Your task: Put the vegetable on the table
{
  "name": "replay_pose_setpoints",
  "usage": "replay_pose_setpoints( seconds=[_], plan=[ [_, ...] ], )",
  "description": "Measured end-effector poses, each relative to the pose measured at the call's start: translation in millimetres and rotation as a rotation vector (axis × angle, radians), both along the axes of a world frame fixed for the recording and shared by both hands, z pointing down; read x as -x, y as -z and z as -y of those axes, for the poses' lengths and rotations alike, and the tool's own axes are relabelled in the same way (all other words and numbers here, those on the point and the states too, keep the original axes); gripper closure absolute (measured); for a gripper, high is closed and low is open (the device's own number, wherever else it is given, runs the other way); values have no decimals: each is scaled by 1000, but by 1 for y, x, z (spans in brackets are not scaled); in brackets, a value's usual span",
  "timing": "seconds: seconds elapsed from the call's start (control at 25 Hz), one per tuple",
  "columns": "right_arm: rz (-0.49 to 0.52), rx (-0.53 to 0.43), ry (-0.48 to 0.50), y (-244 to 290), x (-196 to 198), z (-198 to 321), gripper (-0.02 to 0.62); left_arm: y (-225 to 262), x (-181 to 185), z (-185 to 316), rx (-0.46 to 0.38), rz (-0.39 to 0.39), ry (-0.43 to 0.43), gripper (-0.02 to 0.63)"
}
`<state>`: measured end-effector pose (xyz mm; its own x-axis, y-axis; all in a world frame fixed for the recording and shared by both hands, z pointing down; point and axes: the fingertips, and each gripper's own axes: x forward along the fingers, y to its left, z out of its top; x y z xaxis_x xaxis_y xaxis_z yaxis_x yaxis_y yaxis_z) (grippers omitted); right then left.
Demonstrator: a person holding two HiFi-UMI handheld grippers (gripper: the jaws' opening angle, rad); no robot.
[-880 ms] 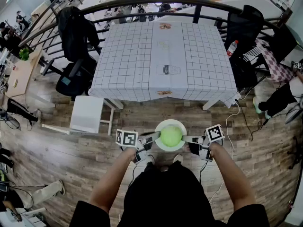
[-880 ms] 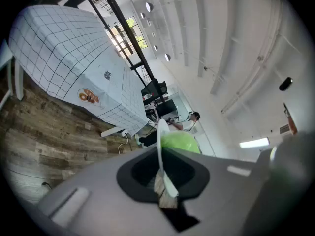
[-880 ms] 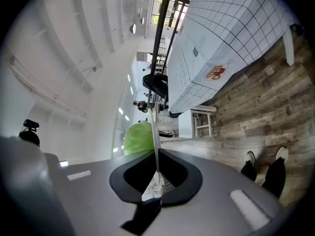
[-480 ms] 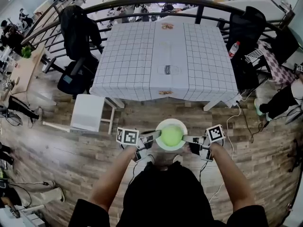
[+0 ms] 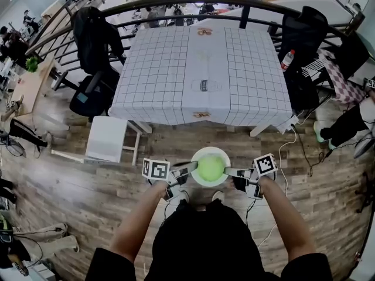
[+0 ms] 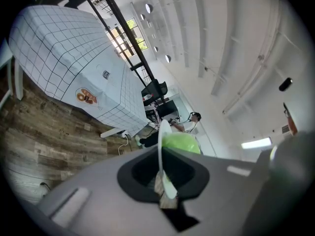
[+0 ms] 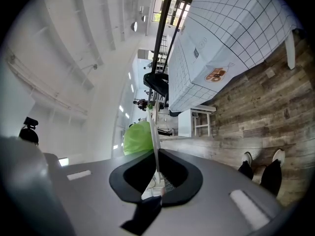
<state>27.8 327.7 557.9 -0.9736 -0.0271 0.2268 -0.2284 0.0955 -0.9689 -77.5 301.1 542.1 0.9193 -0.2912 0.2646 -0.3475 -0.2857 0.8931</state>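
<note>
Bright, even indoor daylight, ceiling lamps glaring in both gripper views, strong fisheye bending at edges, near jaws blurred

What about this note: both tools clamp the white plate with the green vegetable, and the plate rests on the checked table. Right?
No: the head view shows the white plate with the green vegetable held over the wooden floor, short of the checked table. The left tool and right tool do clamp it.

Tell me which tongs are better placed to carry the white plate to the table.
Neither: left tongs and right tongs each clamp opposite rims of the round white plate holding the round green vegetable; the checked table lies straight ahead.
</note>
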Motion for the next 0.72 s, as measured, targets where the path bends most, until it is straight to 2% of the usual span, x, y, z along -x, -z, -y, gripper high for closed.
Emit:
replay_pose_setpoints(
  seconds=[0.32,0.72],
  plan=[
    [12,22,6,-27,-23,0,584,-24,-23,0,-8,17,12,589],
    [13,25,11,-21,-43,1,584,-16,-43,0,6,28,13,589]
  ],
)
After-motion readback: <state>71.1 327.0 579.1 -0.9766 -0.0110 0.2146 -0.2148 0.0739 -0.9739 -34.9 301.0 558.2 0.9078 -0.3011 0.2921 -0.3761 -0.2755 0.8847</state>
